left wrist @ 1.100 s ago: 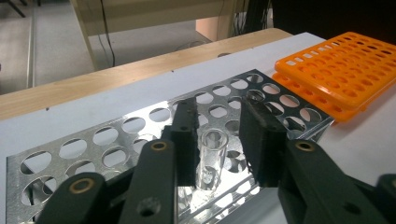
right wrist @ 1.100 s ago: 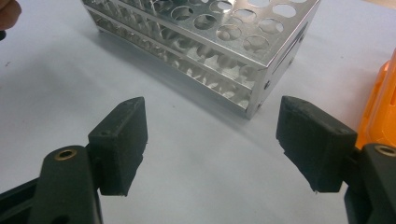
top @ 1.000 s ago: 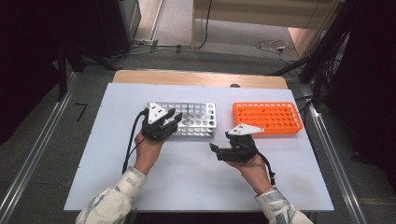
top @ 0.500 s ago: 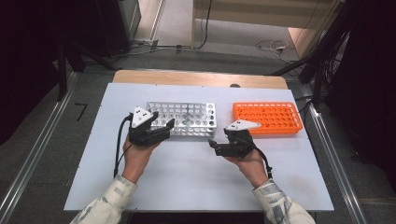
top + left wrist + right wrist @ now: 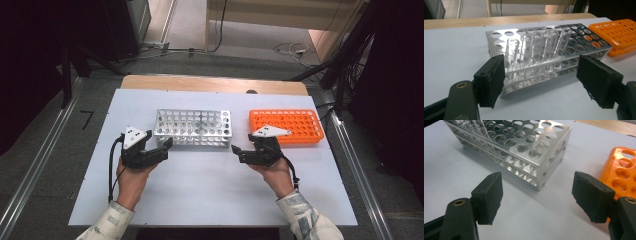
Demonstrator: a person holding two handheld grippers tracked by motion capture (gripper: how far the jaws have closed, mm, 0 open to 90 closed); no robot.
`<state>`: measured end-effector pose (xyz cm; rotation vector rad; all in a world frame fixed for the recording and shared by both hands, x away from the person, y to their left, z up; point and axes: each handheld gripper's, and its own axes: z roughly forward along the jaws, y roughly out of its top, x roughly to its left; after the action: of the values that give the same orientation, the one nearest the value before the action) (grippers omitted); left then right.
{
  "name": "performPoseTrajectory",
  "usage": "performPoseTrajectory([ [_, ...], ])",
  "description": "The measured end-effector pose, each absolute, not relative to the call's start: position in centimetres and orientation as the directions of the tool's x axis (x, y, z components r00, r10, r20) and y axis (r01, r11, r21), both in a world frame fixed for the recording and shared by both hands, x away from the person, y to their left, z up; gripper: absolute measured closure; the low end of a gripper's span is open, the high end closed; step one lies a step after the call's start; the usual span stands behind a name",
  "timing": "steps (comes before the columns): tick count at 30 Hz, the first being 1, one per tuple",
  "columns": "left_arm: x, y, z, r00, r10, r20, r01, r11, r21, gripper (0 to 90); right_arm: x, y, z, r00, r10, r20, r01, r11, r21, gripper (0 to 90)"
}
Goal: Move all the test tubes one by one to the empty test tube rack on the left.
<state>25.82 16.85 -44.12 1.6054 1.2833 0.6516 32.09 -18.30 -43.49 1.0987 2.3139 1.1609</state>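
Left gripper (image 5: 541,82), jaws just opened wide and empty, faces the metal rack (image 5: 192,128) mid-table, where clear tubes (image 5: 536,47) stand. Right gripper (image 5: 536,200) waits open nearby. Centre one tube between the pads before closing gently.

a white table (image 5: 210,195) carries two racks: a metal rack (image 5: 193,128) with clear tubes standing in its holes, and an orange rack (image 5: 286,126) beside it. in the left gripper view the metal rack sits just ahead of the jaws and between their lines, with the orange rack off past the right-hand jaw. in the right gripper view the metal rack's end corner lies ahead between the jaws, and the orange rack sits behind the right-hand jaw.
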Motion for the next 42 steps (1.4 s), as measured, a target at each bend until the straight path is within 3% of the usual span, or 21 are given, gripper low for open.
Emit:
performPoseTrajectory([
  [30, 21.7, 20.9, -45.9, 0.223, 0.967, -0.118, 0.454, 0.004, 0.891, 19.5, 29.1, -26.2, -43.4, -0.544, 0.838, 0.035, 0.490, 0.283, 0.824, 23.1],
  [42, 20.9, 22.5, -47.0, 0.183, 0.979, -0.091, 0.482, -0.009, 0.876, 18.4, 27.9, -31.7, -45.1, -0.424, 0.905, 0.037, 0.539, 0.219, 0.813, 23.1],
])
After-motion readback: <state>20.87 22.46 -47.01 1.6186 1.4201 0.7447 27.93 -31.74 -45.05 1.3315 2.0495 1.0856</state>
